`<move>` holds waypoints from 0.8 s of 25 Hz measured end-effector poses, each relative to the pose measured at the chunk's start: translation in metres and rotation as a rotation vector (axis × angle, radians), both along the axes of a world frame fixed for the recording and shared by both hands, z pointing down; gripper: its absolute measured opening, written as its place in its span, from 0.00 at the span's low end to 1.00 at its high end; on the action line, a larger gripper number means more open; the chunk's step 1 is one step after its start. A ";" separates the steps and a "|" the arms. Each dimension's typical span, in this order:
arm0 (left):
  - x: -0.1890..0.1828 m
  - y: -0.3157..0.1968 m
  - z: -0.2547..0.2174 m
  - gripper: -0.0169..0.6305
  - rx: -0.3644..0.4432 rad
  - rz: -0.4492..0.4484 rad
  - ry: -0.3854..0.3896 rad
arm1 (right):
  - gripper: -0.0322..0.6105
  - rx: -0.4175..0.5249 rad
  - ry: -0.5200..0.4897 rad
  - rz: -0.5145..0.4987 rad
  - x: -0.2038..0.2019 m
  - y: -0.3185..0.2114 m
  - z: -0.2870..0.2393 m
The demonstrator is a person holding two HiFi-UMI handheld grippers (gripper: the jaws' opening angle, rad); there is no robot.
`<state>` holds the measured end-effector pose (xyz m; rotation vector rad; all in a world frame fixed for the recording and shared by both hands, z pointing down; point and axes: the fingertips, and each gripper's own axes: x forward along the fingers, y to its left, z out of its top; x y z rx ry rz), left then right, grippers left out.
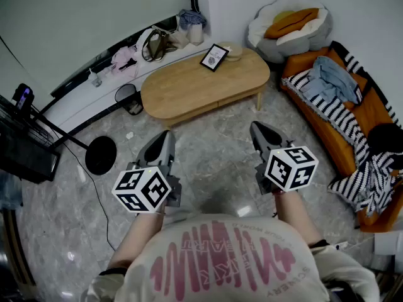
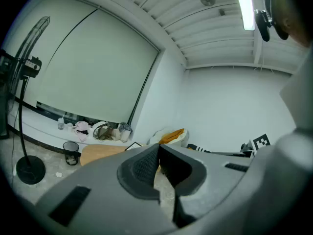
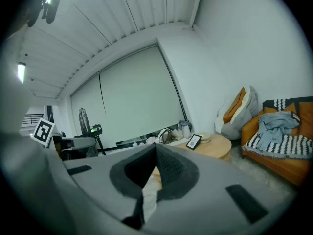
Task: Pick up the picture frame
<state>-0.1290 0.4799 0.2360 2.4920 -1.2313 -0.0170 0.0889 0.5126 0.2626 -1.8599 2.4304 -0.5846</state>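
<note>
A small black picture frame (image 1: 214, 57) stands propped at the far right of an oval wooden coffee table (image 1: 189, 87). It also shows in the right gripper view as the picture frame (image 3: 194, 141) on the table (image 3: 215, 147), and its corner peeks over the jaws as the picture frame (image 2: 133, 145) in the left gripper view. Both grippers are held over the floor, well short of the table. My left gripper (image 1: 166, 135) is shut with nothing in it. My right gripper (image 1: 256, 128) is also shut and empty.
An orange sofa (image 1: 352, 124) with striped and blue cloths lies at the right. A beanbag cushion (image 1: 289, 27) sits beyond the table. A bin (image 1: 129, 98) and a fan base (image 1: 101, 155) stand at the left. A ledge (image 1: 145, 49) with bags runs along the wall.
</note>
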 end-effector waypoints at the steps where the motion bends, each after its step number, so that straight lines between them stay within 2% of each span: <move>1: 0.002 0.000 -0.001 0.03 0.002 0.000 0.004 | 0.06 0.002 0.001 -0.004 0.001 -0.001 -0.001; 9: 0.006 -0.010 -0.003 0.03 0.004 0.003 0.028 | 0.06 0.008 0.001 -0.006 0.004 -0.010 -0.003; 16: 0.006 -0.023 0.001 0.03 0.002 0.016 0.017 | 0.06 -0.007 -0.004 0.009 0.005 -0.020 0.007; 20: 0.006 -0.041 0.012 0.03 -0.024 0.032 0.015 | 0.06 -0.034 -0.050 0.033 0.008 -0.035 0.019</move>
